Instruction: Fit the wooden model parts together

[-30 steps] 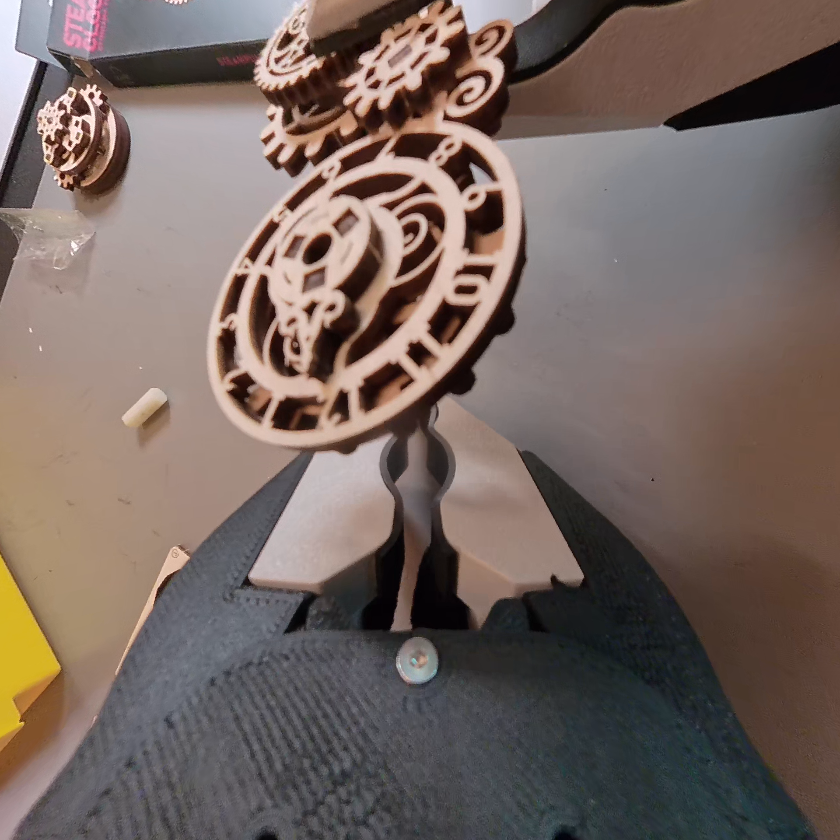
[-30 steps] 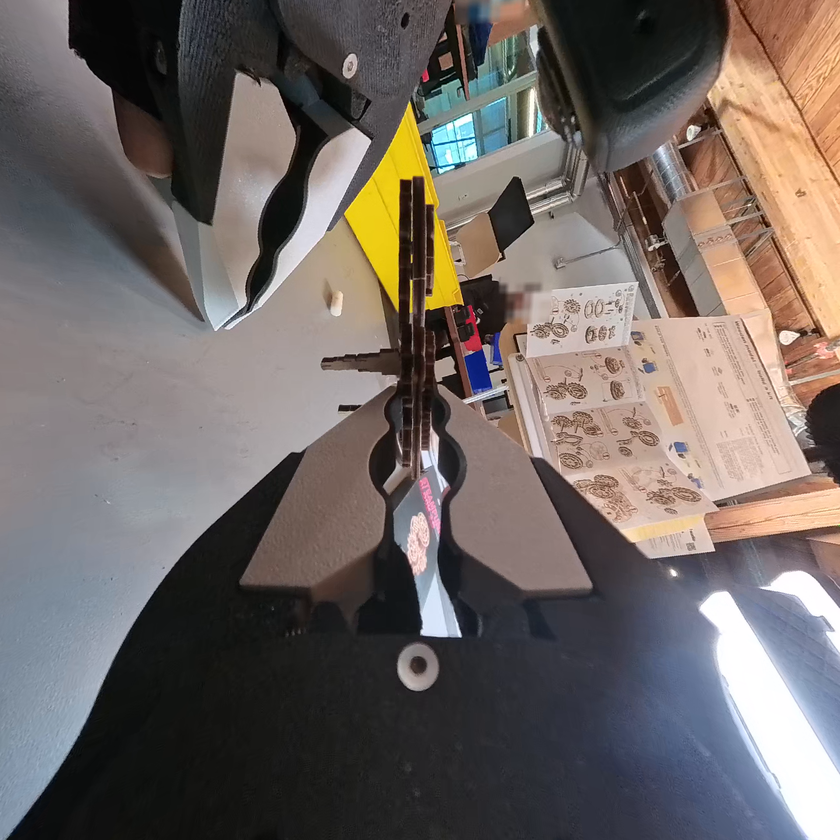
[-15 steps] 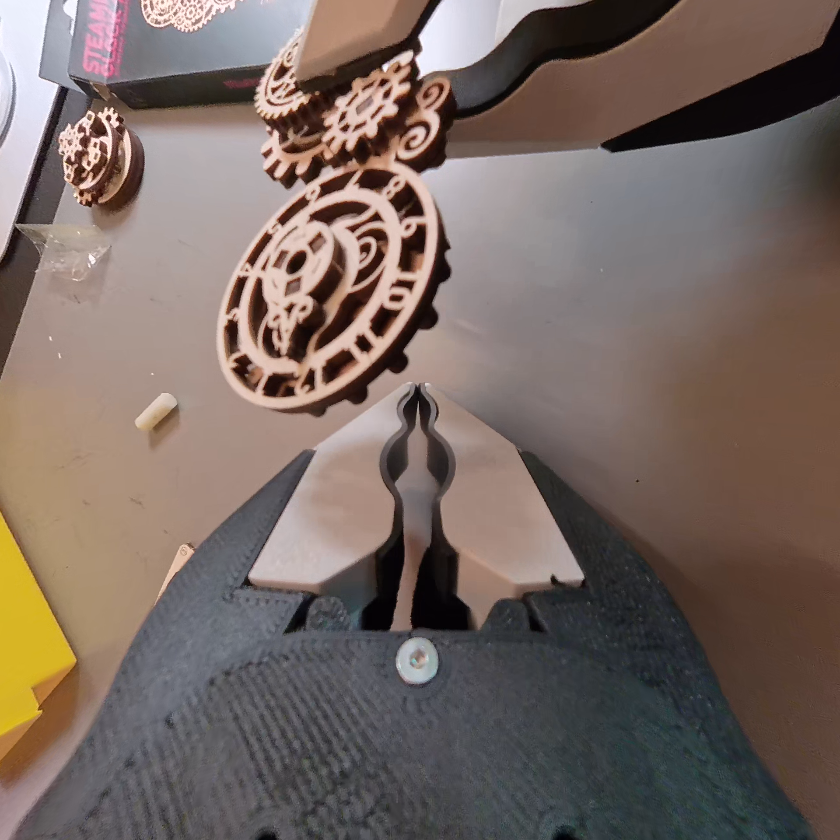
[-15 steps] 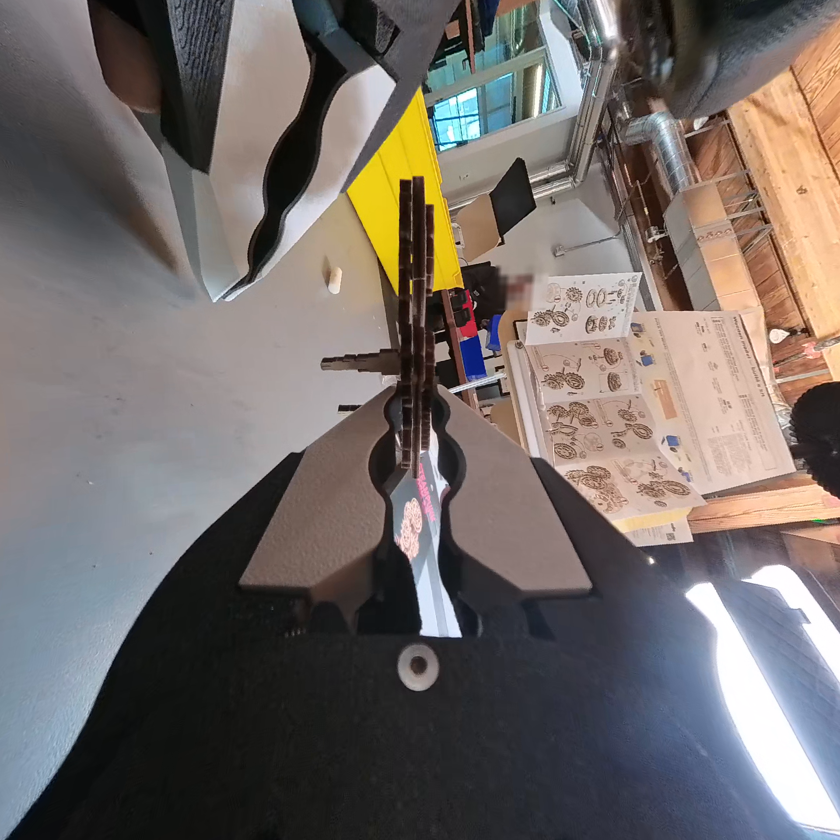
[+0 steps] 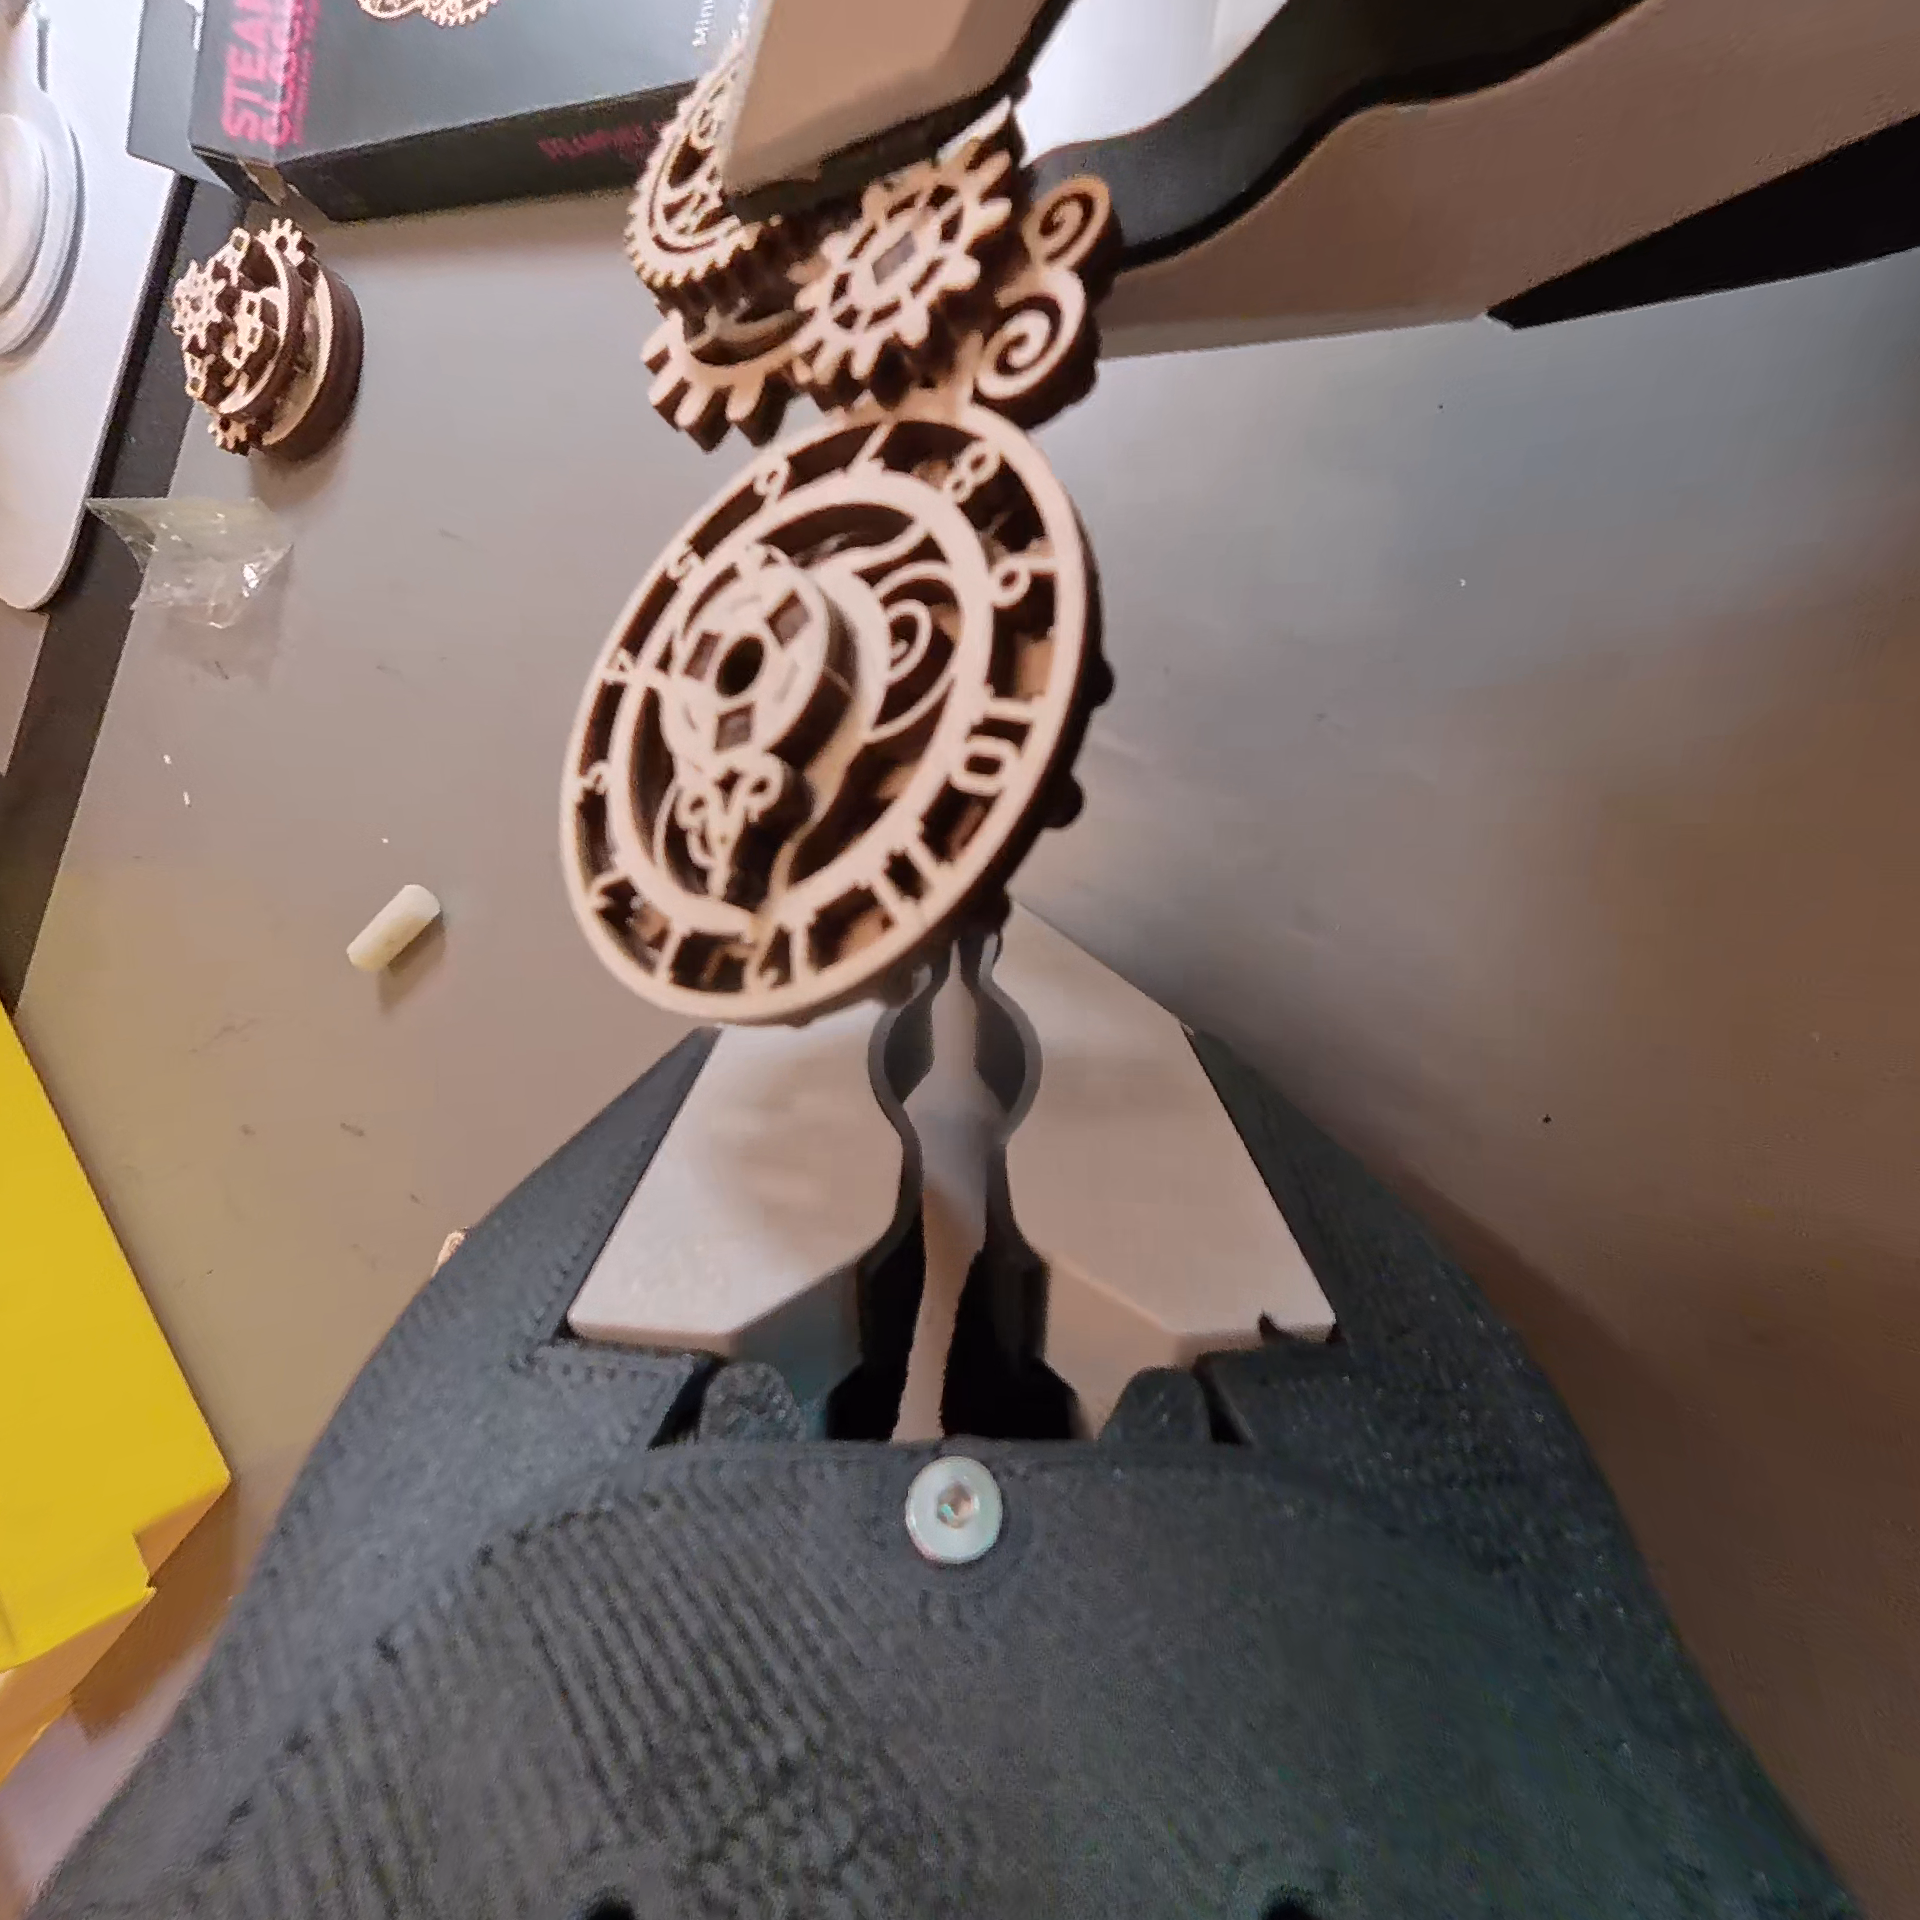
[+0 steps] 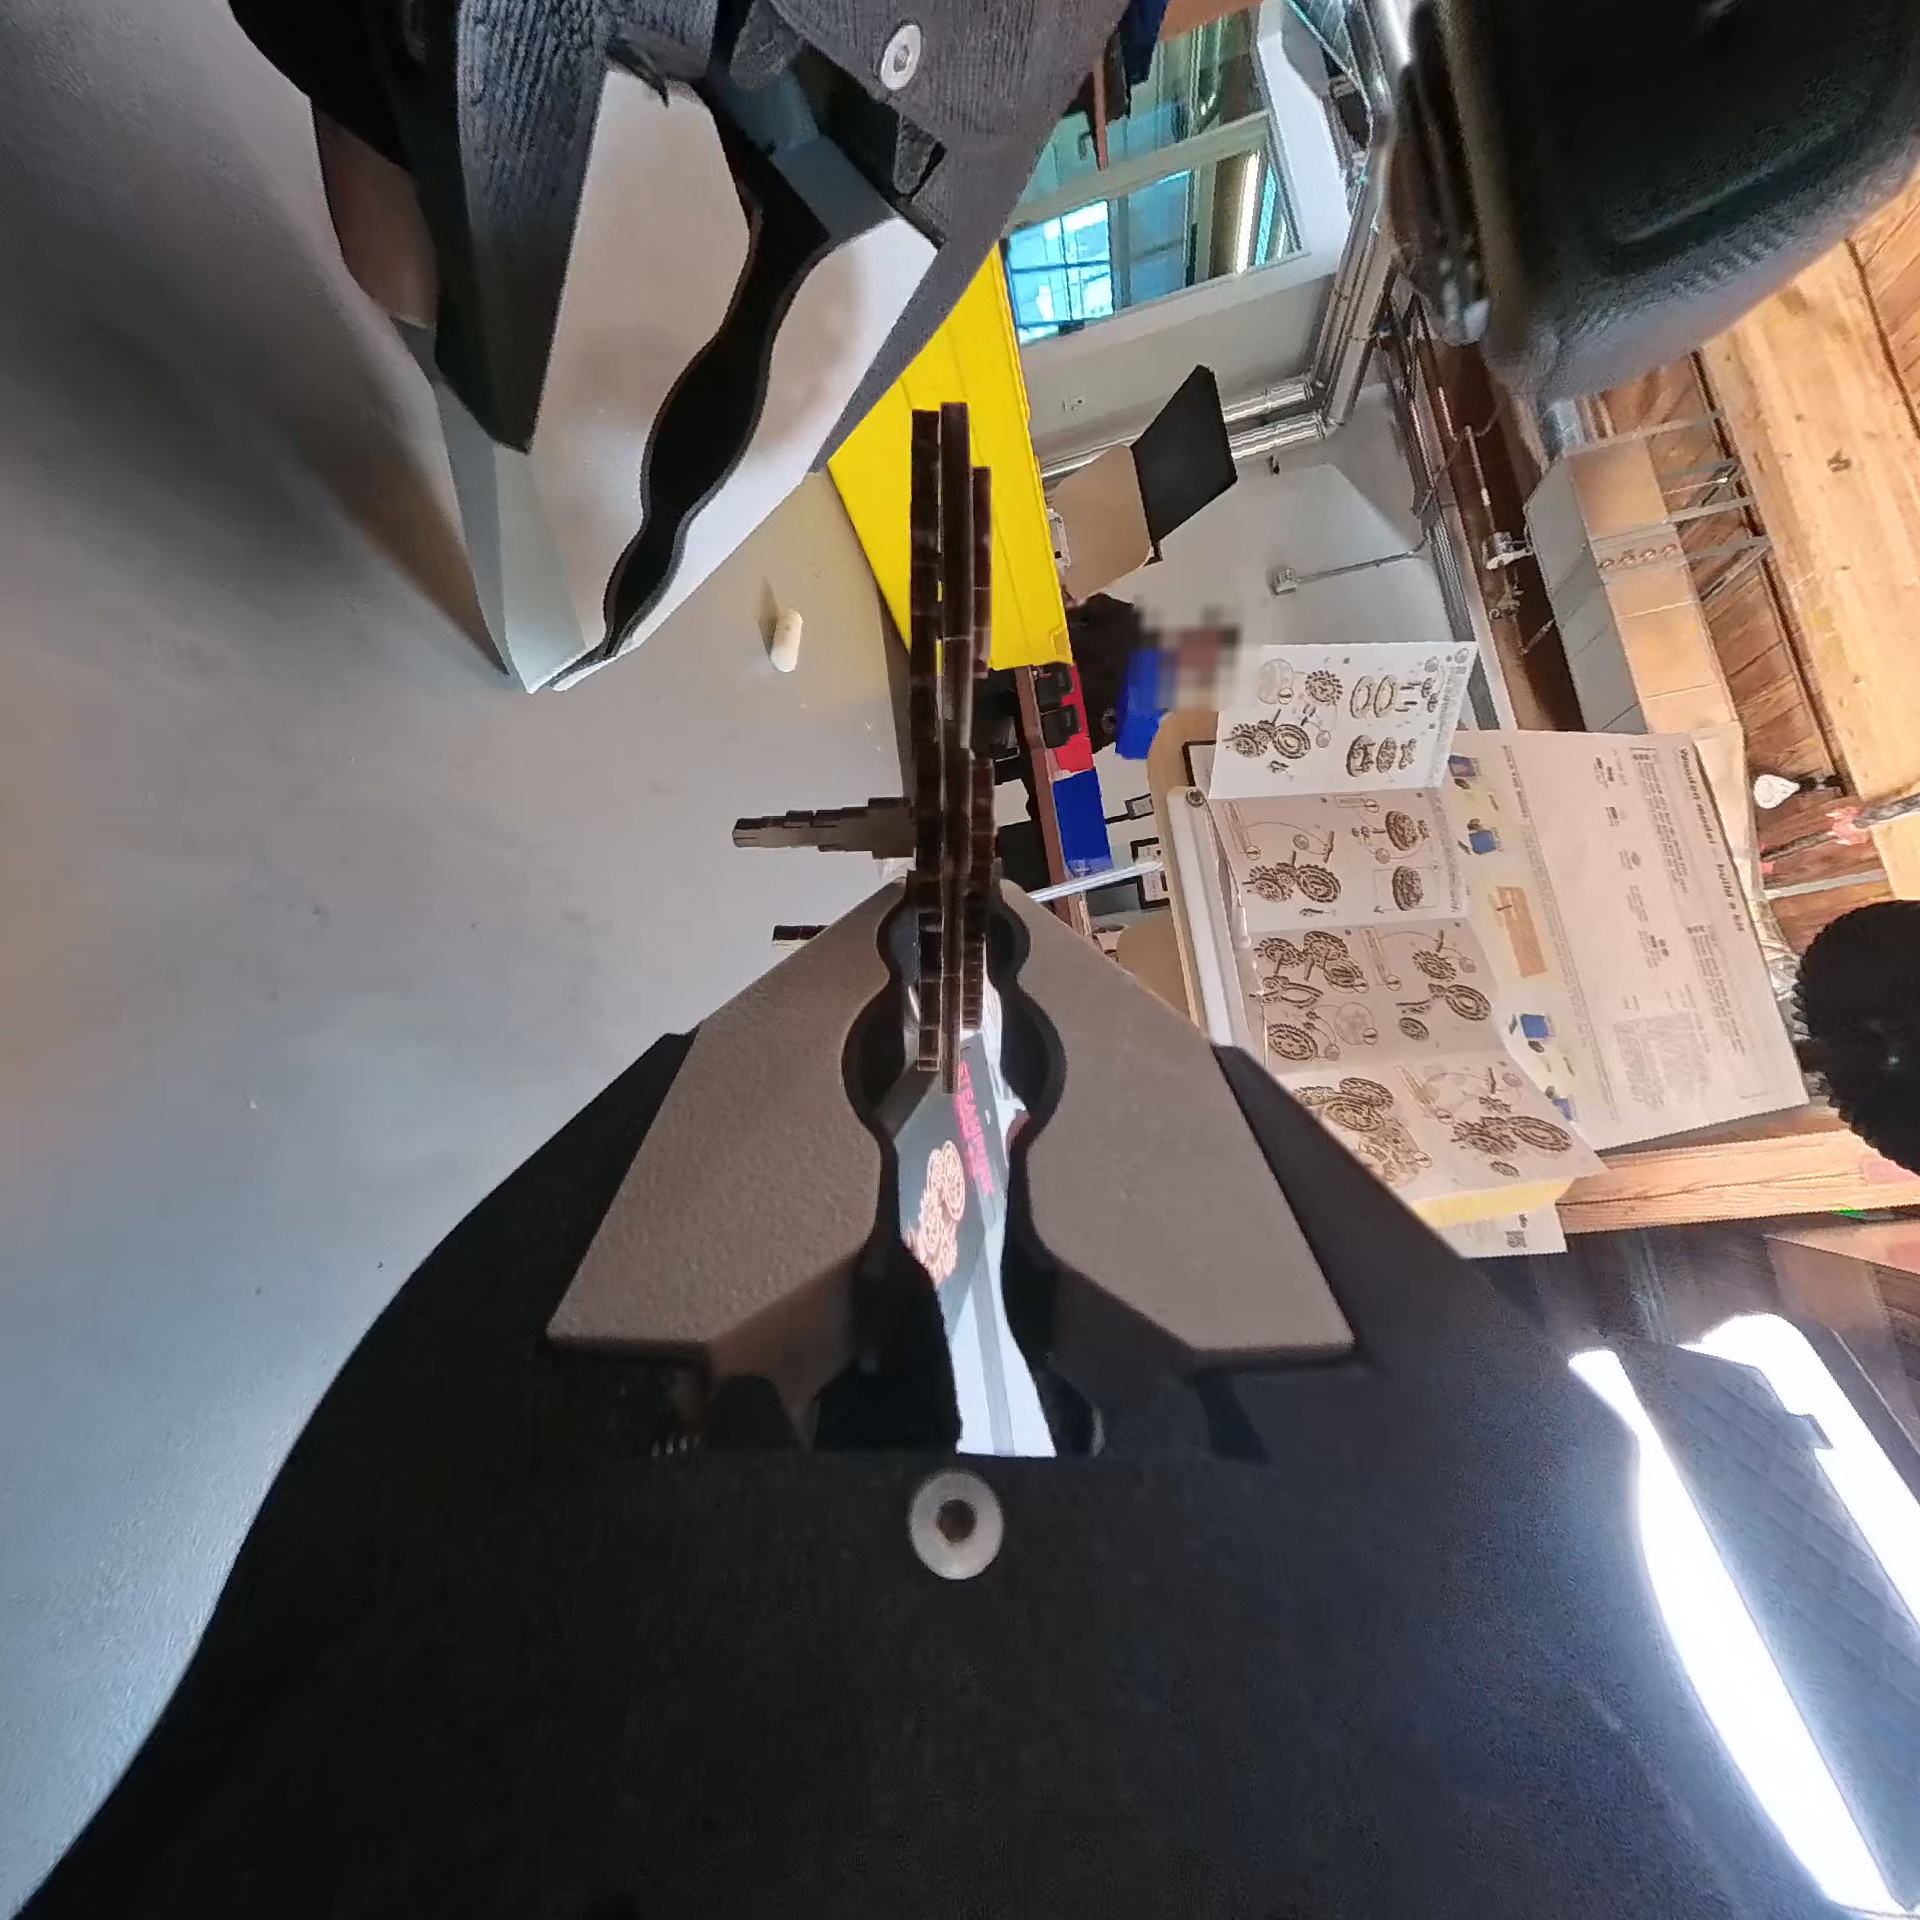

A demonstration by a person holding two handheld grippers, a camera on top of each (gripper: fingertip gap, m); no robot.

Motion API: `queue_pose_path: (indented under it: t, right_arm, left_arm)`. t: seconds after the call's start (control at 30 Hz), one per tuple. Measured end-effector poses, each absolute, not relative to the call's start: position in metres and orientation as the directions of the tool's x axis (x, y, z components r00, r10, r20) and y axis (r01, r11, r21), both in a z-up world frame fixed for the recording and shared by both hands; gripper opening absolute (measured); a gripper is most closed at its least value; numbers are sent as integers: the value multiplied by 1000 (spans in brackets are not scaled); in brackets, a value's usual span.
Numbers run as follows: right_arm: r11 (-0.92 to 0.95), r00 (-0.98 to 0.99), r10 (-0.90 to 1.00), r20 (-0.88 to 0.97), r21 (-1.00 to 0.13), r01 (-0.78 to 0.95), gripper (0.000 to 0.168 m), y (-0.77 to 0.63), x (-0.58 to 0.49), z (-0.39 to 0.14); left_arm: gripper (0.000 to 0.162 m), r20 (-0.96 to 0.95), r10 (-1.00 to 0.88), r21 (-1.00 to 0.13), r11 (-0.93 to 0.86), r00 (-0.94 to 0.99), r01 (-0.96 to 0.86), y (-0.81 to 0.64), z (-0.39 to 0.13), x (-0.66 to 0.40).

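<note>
Left wrist view: wooden clock assembly hangs mid-frame above the counter, pinched at its gears by the right gripper. Our left gripper, pressed together and empty, should push the dial squarely, gently.

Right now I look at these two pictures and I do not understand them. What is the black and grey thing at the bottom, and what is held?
Each picture comes from a camera on a hand-held tool with two grey fingers, looking forward along them. One view shows the left tool, shut and empty. The other shows the right tool, shut on a wooden clock model, held in the air above a grey table. On the table lie a small gear piece, a dark box, a white peg and a clear plastic bag.
</note>
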State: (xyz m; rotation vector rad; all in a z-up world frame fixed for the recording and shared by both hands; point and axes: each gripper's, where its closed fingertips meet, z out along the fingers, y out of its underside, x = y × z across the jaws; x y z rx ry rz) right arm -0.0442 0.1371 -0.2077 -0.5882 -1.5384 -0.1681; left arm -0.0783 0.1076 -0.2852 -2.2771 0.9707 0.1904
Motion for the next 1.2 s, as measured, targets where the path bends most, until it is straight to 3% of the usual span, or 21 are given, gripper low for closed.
queue_pose_path:
  t: [0.93,1.2]
  right_arm:
    - [820,93,277,956,-286,495,10,133,-49,-197]
    - [772,147,415,898,-433,465,10,135,-49,-195]
  left_arm:
    - [0,-467,-523,-490,-519,713,-701,119,-276,-98]
    - [0,-485,-506,-474,-534,713,-700,121,-278,-104]
